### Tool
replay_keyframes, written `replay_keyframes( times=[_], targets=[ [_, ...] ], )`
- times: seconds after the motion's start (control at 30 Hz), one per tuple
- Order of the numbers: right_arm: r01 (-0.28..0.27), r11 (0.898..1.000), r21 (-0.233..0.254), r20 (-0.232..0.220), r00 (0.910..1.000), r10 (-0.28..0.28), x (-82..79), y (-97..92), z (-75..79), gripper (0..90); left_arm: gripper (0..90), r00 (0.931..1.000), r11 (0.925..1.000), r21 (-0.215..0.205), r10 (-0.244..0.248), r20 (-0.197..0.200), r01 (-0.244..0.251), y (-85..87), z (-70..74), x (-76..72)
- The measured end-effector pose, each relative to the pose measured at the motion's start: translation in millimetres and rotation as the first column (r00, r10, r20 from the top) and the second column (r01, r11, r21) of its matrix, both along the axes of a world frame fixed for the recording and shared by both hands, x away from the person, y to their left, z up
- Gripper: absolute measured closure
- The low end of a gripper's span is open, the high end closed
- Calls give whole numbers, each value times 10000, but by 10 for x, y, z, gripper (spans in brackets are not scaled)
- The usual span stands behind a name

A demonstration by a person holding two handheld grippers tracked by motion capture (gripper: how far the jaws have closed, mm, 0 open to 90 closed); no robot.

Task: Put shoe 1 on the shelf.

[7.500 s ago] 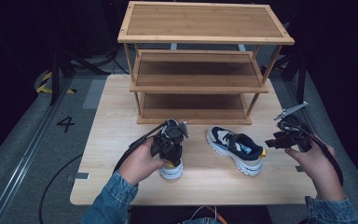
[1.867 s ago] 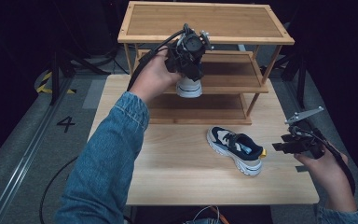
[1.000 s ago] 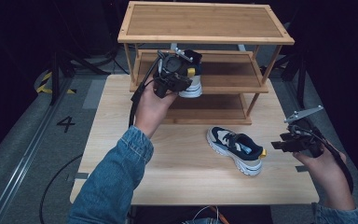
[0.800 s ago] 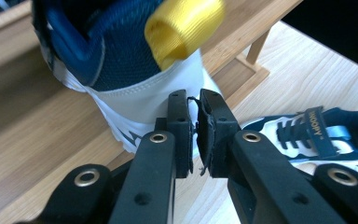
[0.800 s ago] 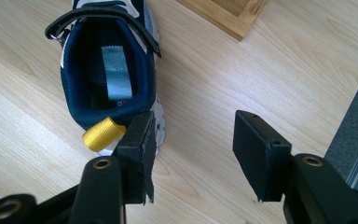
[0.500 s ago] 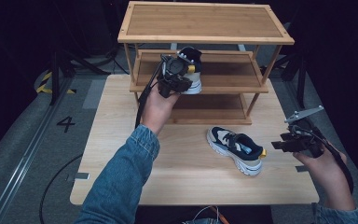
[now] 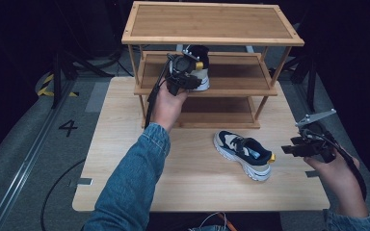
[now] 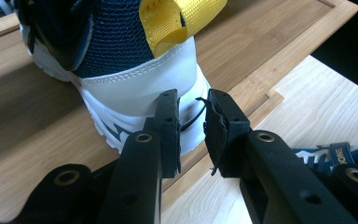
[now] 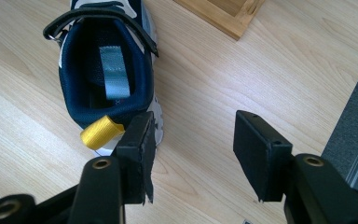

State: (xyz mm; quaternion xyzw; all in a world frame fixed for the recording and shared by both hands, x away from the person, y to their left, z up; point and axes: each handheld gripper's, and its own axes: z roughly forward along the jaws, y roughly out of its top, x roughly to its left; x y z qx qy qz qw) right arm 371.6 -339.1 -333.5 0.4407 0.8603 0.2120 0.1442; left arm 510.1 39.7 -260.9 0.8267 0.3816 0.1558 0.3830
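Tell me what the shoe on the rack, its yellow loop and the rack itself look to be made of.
Shoe: dark blue woven mesh on the upper and a smooth white heel panel, likely synthetic leather, with visible stitching; matte.
Yellow loop: woven fabric webbing, ribbed weave showing.
Rack: light wood, possibly bamboo, with fine straight grain and a satin sheen.

A three-tier shoe rack (image 7: 212, 21) stands at the far half of the table (image 7: 125, 183). One sneaker (image 7: 200, 77) sits on the rack's middle shelf (image 7: 236, 72), towards its left end and near the front edge, with the left gripper (image 7: 185, 79) just before its heel. The other sneaker (image 7: 243, 154) lies on the table in front of the rack, right of centre, and the right gripper (image 7: 291, 149) hangs just to its right, near the table's right edge.
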Motion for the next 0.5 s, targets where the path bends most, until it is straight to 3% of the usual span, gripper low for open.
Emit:
replay_keyframes(
  times=[0.17,0.27,0.33,0.37,0.4,0.43,0.47,0.5],
  targets=[
    [-20,10000,12,1,10000,20,-2,-16,2,491,752,10000,9999,-125,74,8,-74,-8,-11,65],
    [55,10000,65,18,10000,-55,-9,-43,14,490,752,9996,9979,-624,175,-200,-188,-6,-33,100],
    [91,9999,88,28,10000,-92,-16,-54,24,490,745,9999,9988,-477,-88,-49,85,10,-36,139],
    [90,9999,99,45,9999,-91,-19,-57,27,489,736,9979,9986,63,-523,387,521,45,-24,186],
    [76,9999,104,29,10000,-76,-22,-57,30,486,717,9982,9987,-2,-501,339,501,39,-23,178],
    [25,9999,103,-8,10000,-25,-25,-57,30,484,679,9987,9990,-9,-441,267,441,27,-17,164],
    [-32,10000,66,-64,10000,32,-28,-57,31,484,637,9970,9958,-666,595,-496,-628,-56,-30,64],
    [-46,10000,25,-79,10000,46,-33,-57,35,485,600,9995,9995,22,316,-22,-316,-42,-11,63]
  ],
)
